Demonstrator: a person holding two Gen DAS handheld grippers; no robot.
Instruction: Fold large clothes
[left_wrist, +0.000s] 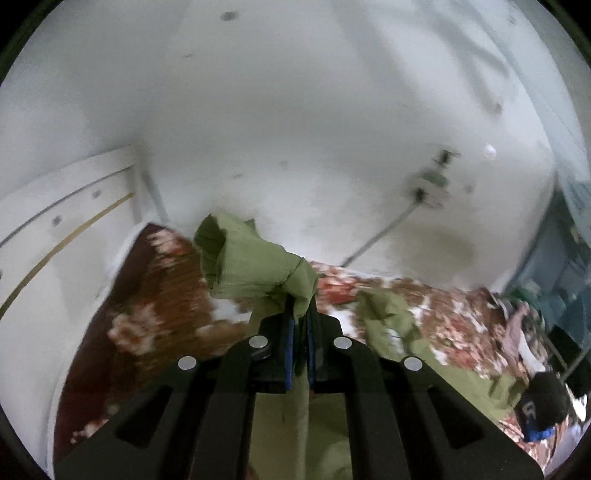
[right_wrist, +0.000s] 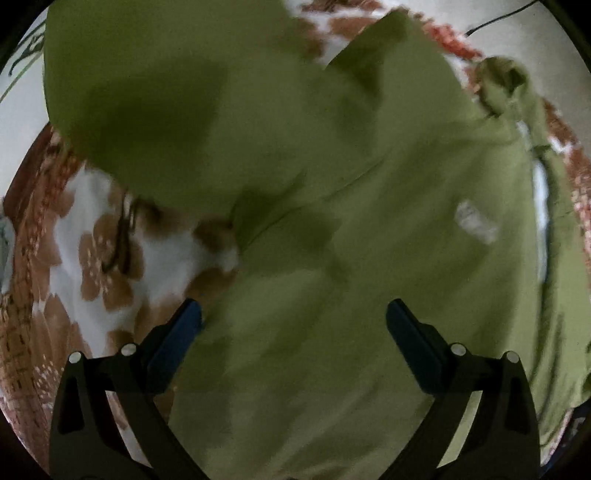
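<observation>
Left wrist view, fingers (left_wrist: 299, 314) pinching green garment (left_wrist: 251, 266), right fingers (right_wrist: 293, 314) spread above it.

My right hand-held gripper (right_wrist: 293, 325) points steeply down with its jaws spread wide, nothing pinched between them. Beyond it the green garment (right_wrist: 369, 221) fills most of my view, lying on the floral bedspread (right_wrist: 92, 266). A small white label (right_wrist: 474, 221) sits on the garment's right part.

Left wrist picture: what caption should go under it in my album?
The left tool, shut on a bunched green garment, holds it above a flowery bedspread.
</observation>
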